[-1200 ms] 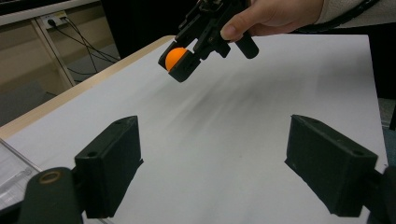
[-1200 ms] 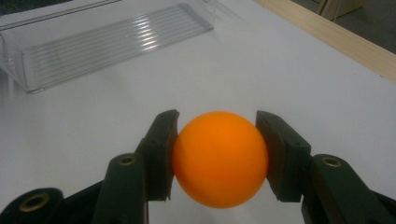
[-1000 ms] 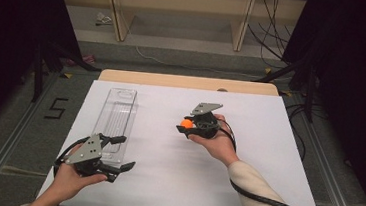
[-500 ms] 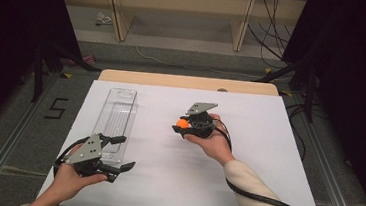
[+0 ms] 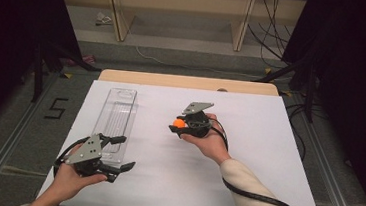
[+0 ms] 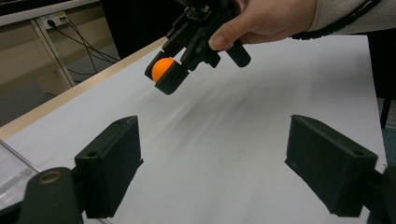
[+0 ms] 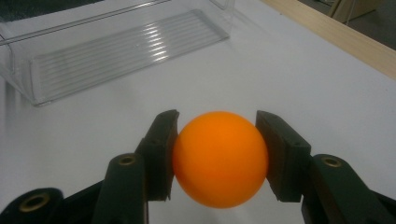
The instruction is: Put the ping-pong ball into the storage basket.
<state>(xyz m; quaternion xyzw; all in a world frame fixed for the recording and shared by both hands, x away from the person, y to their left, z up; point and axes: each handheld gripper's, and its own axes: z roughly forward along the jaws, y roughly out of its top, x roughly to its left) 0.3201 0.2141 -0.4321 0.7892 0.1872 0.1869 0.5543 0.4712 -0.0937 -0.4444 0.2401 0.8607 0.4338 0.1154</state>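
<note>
Fingers (image 7: pixel 161 154) of the right gripper (image 5: pixel 181 125) pinch the orange ball (image 7: pixel 220 158) from both sides, holding it clear of the white worktop (image 5: pixel 268 140) near its middle. Against a second ago, the ball has drifted a touch toward the clear tray (image 5: pixel 117 117). The left gripper (image 5: pixel 116 152) hasn't budged at the tray's near end, jaws wide with nothing between them.

A white tabletop (image 5: pixel 268 140) with a wooden edge stands on a grey floor (image 5: pixel 9 118). Black cables (image 5: pixel 272 35) lie behind it by pale wooden legs (image 5: pixel 116 12). The sides are dark.
</note>
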